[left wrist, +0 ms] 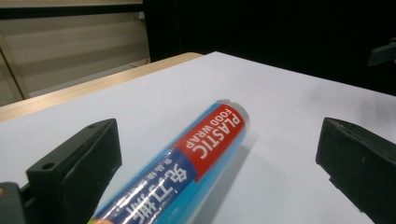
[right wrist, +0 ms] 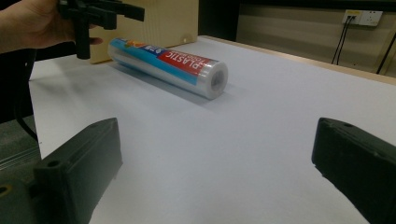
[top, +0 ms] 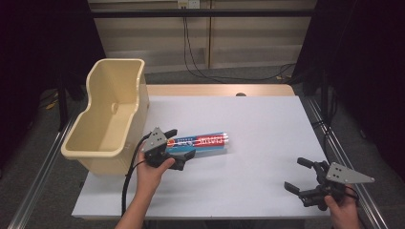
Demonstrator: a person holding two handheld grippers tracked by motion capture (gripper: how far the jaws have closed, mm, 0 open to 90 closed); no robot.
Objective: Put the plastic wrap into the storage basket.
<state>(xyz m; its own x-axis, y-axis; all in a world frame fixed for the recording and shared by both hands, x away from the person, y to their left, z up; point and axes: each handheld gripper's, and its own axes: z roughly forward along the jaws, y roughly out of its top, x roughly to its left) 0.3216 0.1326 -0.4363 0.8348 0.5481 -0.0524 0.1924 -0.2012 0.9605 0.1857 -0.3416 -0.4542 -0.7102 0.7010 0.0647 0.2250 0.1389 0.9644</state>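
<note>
The roll of plastic food wrap (top: 203, 141) lies flat on the white table (top: 258, 143), left of centre, its long axis running left to right and tipped slightly toward the far side at its right end. Just left of it stands the cream bin (top: 112, 114). The left gripper (top: 177, 144) straddles the roll's left end, jaws spread wide on either side of it, not clamped. The right gripper (top: 298, 174) rests open at the near right, well apart from the roll.
</note>
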